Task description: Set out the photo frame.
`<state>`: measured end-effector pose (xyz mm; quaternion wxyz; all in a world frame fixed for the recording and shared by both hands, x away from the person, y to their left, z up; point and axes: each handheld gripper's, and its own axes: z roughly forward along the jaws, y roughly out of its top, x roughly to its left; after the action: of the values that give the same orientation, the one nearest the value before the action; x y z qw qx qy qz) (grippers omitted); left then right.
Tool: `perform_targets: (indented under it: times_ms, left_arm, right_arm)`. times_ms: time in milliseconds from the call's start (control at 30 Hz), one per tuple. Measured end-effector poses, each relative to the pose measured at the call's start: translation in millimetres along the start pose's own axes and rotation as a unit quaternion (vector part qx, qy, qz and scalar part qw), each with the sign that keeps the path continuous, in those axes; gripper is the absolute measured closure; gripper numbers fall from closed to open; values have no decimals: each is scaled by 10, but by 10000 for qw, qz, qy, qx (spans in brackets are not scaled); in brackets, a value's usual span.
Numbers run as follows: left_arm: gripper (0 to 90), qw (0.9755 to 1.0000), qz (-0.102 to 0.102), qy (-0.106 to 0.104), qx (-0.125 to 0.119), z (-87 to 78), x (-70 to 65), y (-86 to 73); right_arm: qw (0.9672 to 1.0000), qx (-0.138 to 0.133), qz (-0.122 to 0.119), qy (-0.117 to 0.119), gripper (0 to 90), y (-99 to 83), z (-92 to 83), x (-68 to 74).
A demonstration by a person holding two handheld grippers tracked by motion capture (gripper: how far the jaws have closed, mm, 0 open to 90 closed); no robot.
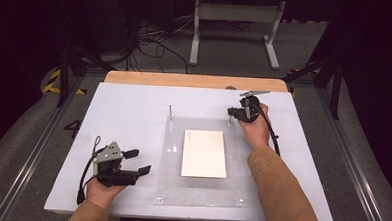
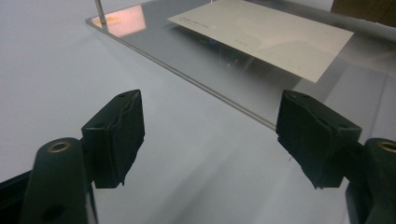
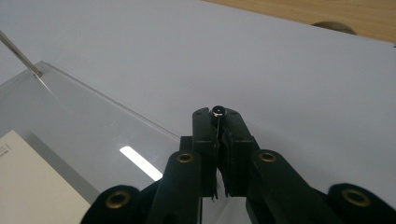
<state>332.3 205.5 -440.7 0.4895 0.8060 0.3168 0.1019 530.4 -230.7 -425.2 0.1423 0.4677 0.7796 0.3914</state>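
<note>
A: What is the surface?
B: A white table [image 1: 134, 113] in a dark room. On it lies a clear plate [image 1: 170, 189], and a white card [image 1: 204, 153] lies on the middle of the plate.
A: Where is the left gripper [image 1: 137, 161]?
B: Left of the plate, near its front half, apart from it. Its jaws stand wide with nothing between them.
A: And the right gripper [image 1: 232, 112]?
B: At the plate's far right corner. Its jaws are pressed together on a thin metal pin [image 3: 217, 111] that stands upright there. Another pin [image 1: 170, 112] stands at the far left corner.
</note>
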Motion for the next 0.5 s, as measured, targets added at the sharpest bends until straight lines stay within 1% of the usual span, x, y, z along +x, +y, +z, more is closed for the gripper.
perform_targets:
  times_ms: [100, 167, 200, 233, 267, 333, 400, 500]
  left_arm:
    - [222, 10000, 32, 24, -38, 0, -2, -1]
    - [198, 9999, 113, 32, -96, -5, 4, -1]
    - [186, 9998, 119, 25, -126, -8, 1, -3]
    - [169, 9998, 155, -11, -153, -13, 2, -8]
    - [150, 9996, 235, -28, -177, -15, 2, -16]
    - [124, 9992, 363, -15, -167, -24, 0, -30]
    - [107, 9988, 444, -7, -197, -36, -1, -36]
    - [84, 9983, 512, -21, -274, -51, -9, -39]
  right_arm:
    - [10000, 14, 59, 67, 854, 12, 10, -30]
    - [9999, 44, 103, 107, 854, 27, 18, -47]
    - [9998, 56, 144, 112, 853, 34, 23, -52]
    - [9998, 50, 177, 117, 853, 37, 29, -58]
    - [9996, 43, 230, 151, 853, 39, 33, -71]
    - [9994, 40, 294, 183, 853, 46, 44, -90]
    - [9992, 43, 343, 208, 853, 52, 53, -99]
    - [9989, 82, 408, 238, 853, 68, 63, -116]
